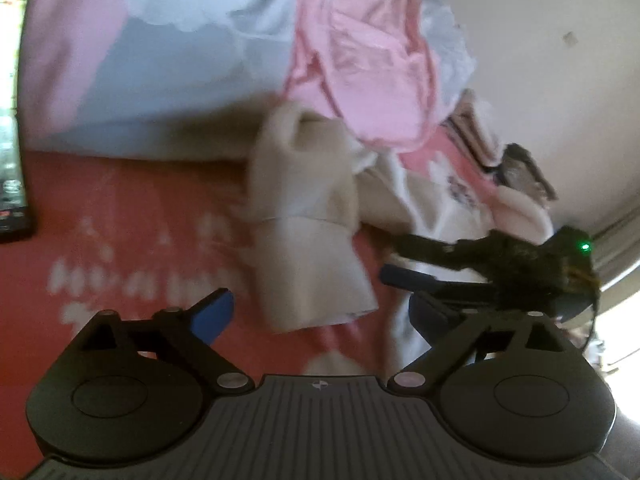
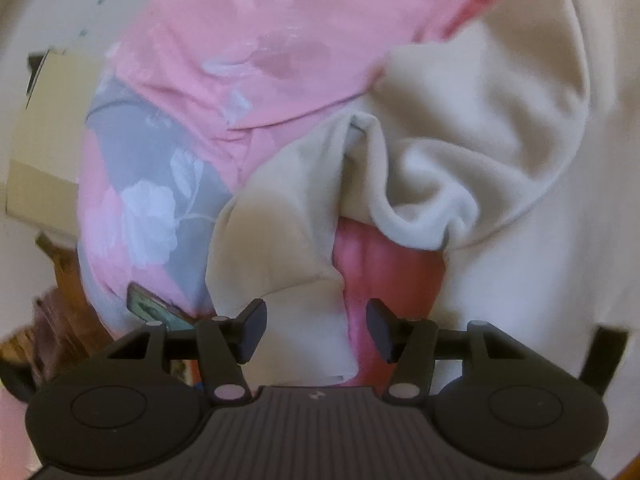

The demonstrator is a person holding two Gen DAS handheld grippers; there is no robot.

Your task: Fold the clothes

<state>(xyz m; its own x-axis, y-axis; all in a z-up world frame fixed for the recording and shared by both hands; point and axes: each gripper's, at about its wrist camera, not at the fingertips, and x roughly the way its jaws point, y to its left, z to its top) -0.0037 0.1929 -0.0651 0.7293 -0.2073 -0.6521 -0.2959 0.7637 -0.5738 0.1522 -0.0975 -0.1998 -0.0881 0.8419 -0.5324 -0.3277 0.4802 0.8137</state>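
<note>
a pink garment (image 1: 360, 60) lies heaped over a pale blue and pink quilt (image 1: 160, 60) at the back of the bed, whose red printed sheet (image 1: 120, 220) fills the foreground. a dark remote-like object (image 1: 12, 184) sits at the sheet's left edge. the cream sweatshirt (image 1: 308, 232) lies rumpled mid-bed, one sleeve pointing toward the camera. the left tongs (image 1: 320, 312) stand spread wide, empty, above the sleeve's cuff. the right tongs (image 2: 316, 328) are about half open, nothing gripped, the cream cloth's edge lying between the jaws without visible pressure.
</note>
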